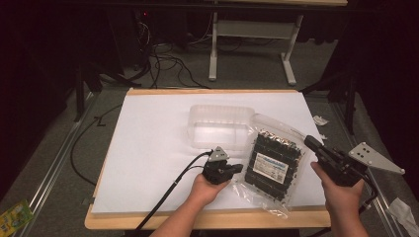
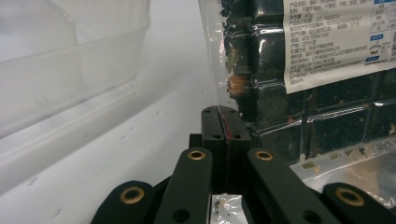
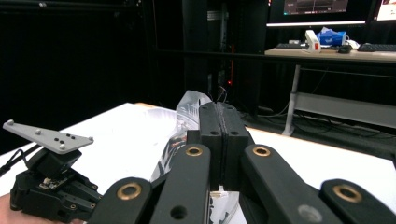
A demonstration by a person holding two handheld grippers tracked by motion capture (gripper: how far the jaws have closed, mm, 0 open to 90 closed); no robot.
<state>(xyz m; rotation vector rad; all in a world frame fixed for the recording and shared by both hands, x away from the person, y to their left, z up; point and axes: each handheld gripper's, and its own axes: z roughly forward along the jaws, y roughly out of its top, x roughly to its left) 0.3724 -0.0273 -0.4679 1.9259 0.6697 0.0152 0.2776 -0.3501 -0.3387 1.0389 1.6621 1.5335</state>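
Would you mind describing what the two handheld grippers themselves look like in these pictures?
Both are black. The left gripper carries a small grey three-cornered plate and trails a black cable toward the table's near edge. The right gripper has a larger grey plate with dark holes. Up close, each has flat black jaws on linkage arms with brass-coloured pivot rings. The forearms are bare.

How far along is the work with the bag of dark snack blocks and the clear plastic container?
Done: both grips look set. The left hand-held gripper is shut on the clear edge of the snack bag, and the right hand-held gripper is shut on its opposite edge. In hand: the bag, held at both sides and apparently still sealed. Left: probably opening it and filling the empty clear container beside it.
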